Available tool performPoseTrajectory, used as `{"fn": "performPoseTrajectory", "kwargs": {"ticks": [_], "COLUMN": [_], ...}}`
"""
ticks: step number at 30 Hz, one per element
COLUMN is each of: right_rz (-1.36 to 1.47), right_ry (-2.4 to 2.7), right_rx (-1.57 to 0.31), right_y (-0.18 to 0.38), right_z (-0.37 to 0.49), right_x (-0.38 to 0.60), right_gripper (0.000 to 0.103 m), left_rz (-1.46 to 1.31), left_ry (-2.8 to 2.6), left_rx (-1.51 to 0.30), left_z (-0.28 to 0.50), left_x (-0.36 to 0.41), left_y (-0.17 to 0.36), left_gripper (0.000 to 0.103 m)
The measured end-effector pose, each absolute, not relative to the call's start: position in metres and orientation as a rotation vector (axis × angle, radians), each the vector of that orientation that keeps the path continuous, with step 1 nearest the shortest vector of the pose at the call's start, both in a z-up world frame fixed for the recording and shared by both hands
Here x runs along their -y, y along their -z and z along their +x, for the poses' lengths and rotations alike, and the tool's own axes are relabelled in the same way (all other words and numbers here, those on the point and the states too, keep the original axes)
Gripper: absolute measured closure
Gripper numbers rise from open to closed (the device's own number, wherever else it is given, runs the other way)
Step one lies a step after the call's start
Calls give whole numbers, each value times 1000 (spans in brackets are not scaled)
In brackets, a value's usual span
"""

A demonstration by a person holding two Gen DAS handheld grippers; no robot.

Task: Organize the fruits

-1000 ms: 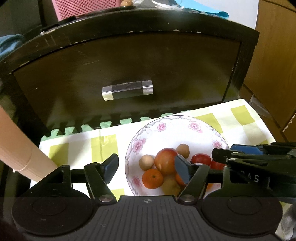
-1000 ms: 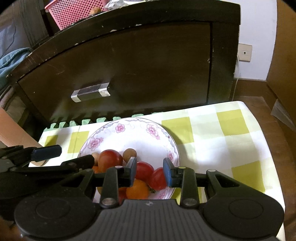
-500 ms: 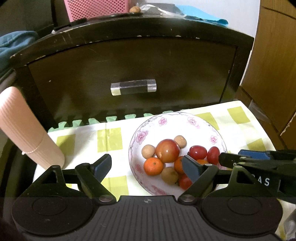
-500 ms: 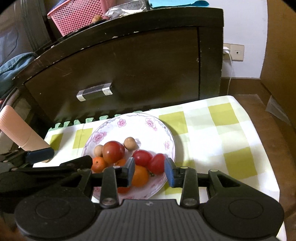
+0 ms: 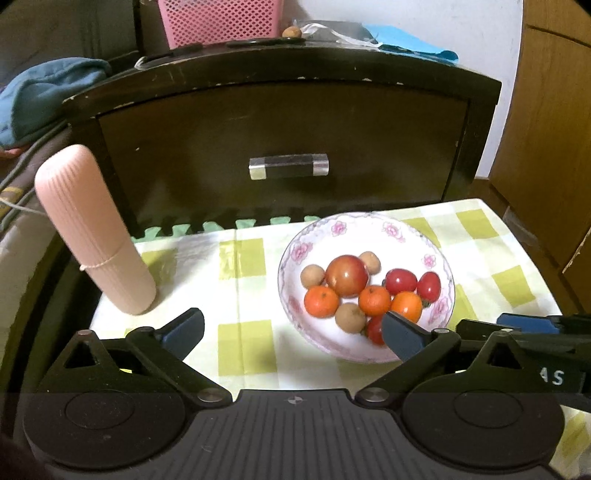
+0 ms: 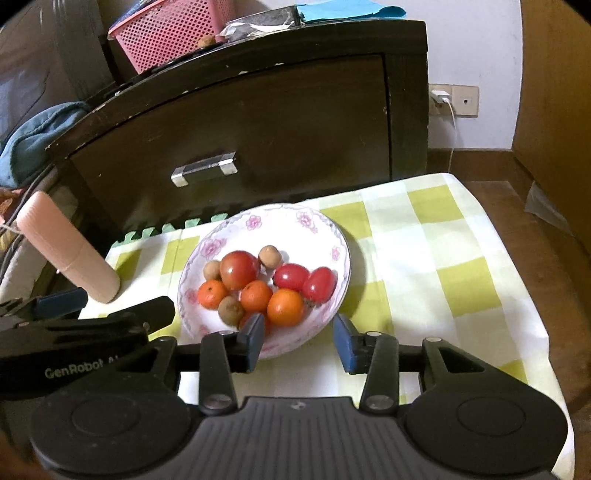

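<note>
While both jaws gape empty, the fruit plate (image 6: 341, 254) sits just beyond them.

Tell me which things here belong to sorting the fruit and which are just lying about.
Job: plate, apple, oranges, tomatoes, brown fruits.

Lying about: pink tube, pink basket, blue cloth, charger.
</note>
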State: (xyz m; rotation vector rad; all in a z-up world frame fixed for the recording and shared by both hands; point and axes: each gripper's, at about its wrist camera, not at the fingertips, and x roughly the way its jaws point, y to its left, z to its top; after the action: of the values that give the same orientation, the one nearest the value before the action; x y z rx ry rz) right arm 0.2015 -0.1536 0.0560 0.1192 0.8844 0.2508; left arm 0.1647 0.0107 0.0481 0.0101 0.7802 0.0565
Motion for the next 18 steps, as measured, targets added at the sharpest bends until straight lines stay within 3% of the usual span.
{"fn": "performPoseTrajectory", "kwargs": {"ticks": [18], "right_rz": [151], "right_ry": [-236], "right_rx": [-906], "right_y": [-50], "right_z": [150], "right_x": [158], "right_gripper": [61], "left_rz": [46], "left_ry": [-72], "left_rx": [-822], "left_z": [120], "left_x": [-7], "left_y": [-39], "left_gripper": [0]}}
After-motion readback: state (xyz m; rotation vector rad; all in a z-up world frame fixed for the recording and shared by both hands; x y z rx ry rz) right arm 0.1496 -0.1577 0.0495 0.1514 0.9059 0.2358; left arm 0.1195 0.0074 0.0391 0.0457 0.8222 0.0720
